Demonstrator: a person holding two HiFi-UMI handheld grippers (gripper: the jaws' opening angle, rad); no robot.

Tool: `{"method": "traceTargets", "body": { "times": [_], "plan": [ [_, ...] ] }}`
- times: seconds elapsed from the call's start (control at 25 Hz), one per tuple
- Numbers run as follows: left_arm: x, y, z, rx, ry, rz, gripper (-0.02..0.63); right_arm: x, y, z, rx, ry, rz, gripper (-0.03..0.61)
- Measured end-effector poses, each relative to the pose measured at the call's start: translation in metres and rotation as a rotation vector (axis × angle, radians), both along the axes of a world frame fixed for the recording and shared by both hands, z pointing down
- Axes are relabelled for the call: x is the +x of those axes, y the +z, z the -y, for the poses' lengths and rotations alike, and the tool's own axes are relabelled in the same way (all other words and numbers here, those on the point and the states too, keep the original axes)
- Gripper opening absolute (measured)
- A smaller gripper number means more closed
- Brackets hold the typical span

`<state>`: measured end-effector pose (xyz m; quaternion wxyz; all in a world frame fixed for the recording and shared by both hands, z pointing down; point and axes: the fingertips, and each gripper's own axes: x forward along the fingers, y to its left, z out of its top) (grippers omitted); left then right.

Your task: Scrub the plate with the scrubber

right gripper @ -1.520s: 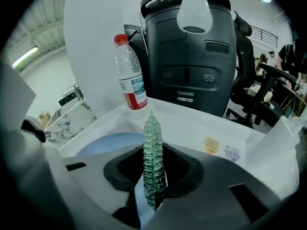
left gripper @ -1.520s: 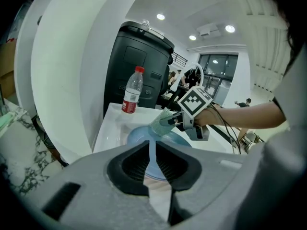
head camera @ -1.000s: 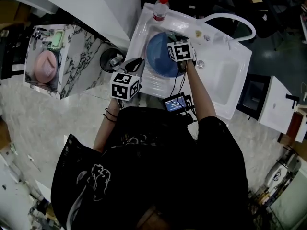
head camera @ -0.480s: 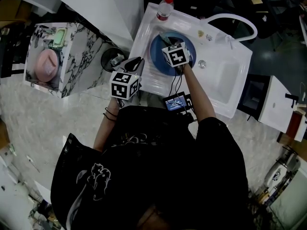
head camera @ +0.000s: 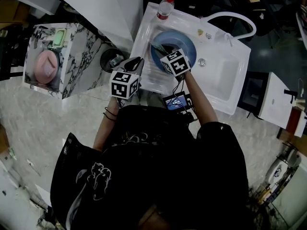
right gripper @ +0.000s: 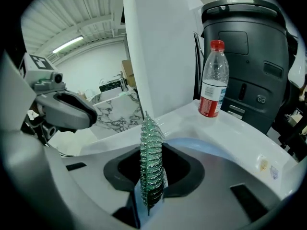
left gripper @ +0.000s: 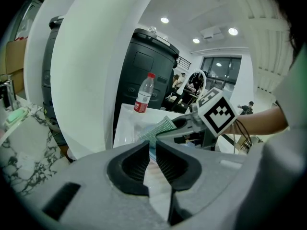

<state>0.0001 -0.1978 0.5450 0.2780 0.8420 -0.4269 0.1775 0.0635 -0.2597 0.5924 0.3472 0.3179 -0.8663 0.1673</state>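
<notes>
The moulded white sink (head camera: 225,78) is holding a round, glossy blue plate (head camera: 188,43), which is lying flat in the left basin. The right gripper (right gripper: 152,178) is reaching over the plate, its jaws clenching a green, ribbed mesh scrubber (right gripper: 150,150) that is standing on edge between them. The left gripper (left gripper: 152,159) is hanging by the sink's left rim, apart from the plate, its ridged dark jaws drawn nearly together on nothing. A clear plastic bottle (right gripper: 212,78) with a red cap is standing at the sink's back edge.
</notes>
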Motion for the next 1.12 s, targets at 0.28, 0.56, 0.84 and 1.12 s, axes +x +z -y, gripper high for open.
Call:
{"method": "traceTargets", "body": {
  "times": [0.28,0.56,0.84,1.12],
  "plan": [
    [-0.002,-0.002,-0.002,0.002,0.015,-0.006,0.034,0.001,-0.008,-0.041,-0.084,-0.042,0.079,0.091],
    [0.001,-0.002,-0.005,0.002,0.046,-0.008,0.034,0.015,-0.013,-0.058,-0.120,-0.062,0.077,0.091],
    [0.015,-0.005,0.000,0.021,0.091,0.001,0.034,0.063,-0.020,-0.001,-0.015,0.065,-0.036,0.090],
    [0.030,-0.006,0.003,0.025,0.122,0.011,0.034,0.107,-0.004,0.054,0.072,0.093,-0.296,0.089]
  ]
}}
